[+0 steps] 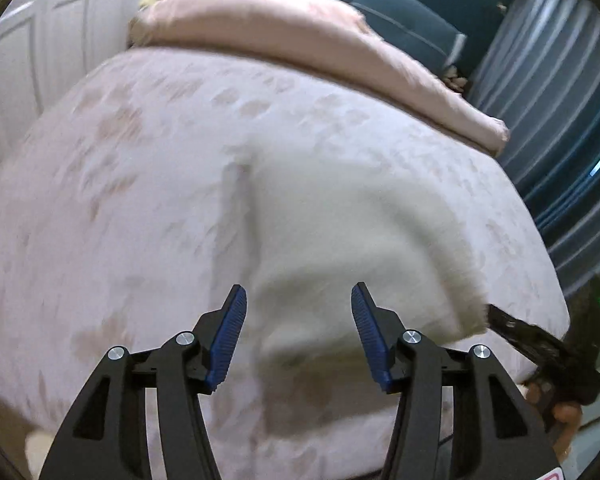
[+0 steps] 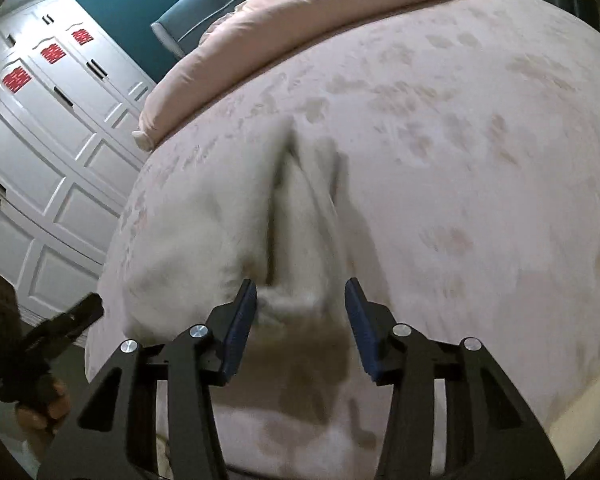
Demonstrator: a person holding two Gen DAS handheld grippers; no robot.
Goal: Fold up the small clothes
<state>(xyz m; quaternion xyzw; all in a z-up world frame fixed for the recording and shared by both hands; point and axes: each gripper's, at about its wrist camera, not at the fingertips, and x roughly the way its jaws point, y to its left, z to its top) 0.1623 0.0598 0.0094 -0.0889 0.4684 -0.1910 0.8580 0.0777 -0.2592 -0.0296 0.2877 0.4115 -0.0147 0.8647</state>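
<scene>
- One small cream-white fleecy garment lay on the pale pink patterned bedspread, near the bed's front edge and between the two tools.
- It looked at least partly folded: the right wrist view showed it doubled along a lengthwise crease with a dark seam down the middle. The blur left it unclear how many layers there were.
- The left gripper stood with its blue-padded jaws apart and nothing between them, hovering over the garment's near edge; no pad pressed on cloth.
- The right gripper was likewise parted and empty, its pads either side of the garment's near end without pinching it.
- Judging from that, one fold seemed done and let go. A further fold across, and some squaring up, probably remained.
- Farther off, a rolled beige-pink duvet lay along the bed's far side, with a teal padded headboard behind it.
- White panelled wardrobe doors stood beside the bed.
</scene>
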